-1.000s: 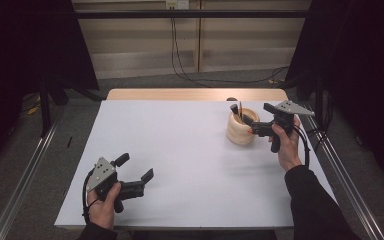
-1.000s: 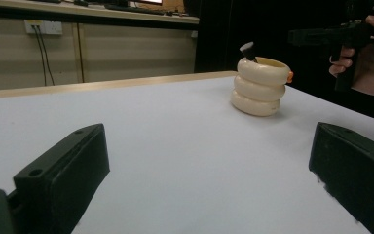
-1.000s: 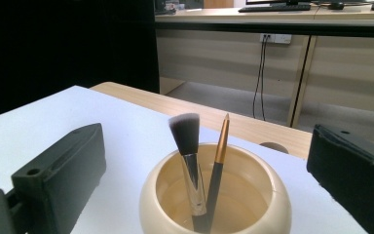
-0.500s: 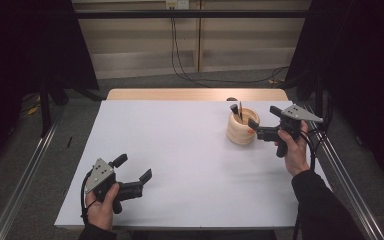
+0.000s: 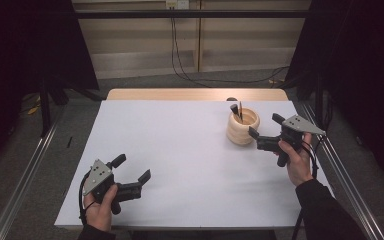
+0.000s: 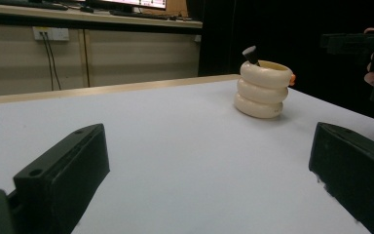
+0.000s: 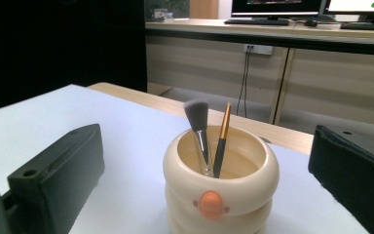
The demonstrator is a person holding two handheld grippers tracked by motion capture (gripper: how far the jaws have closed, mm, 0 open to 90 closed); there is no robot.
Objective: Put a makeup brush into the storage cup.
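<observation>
The right gripper (image 5: 262, 134) has backed off the cream holder (image 5: 243, 127) near the desk's far right corner, jaws wide and empty like the idle left gripper's (image 5: 131, 170), so a sloppy reach could tip both brushes (image 7: 197, 131) out.

The ribbed cream holder (image 7: 221, 194) looks like smooth, slightly glossy plastic. The worktop (image 5: 180, 150) is matt white, with a bare wood edge on its far side. The makeup brush (image 7: 198, 127) has soft bristles and a shiny metal ferrule.
</observation>
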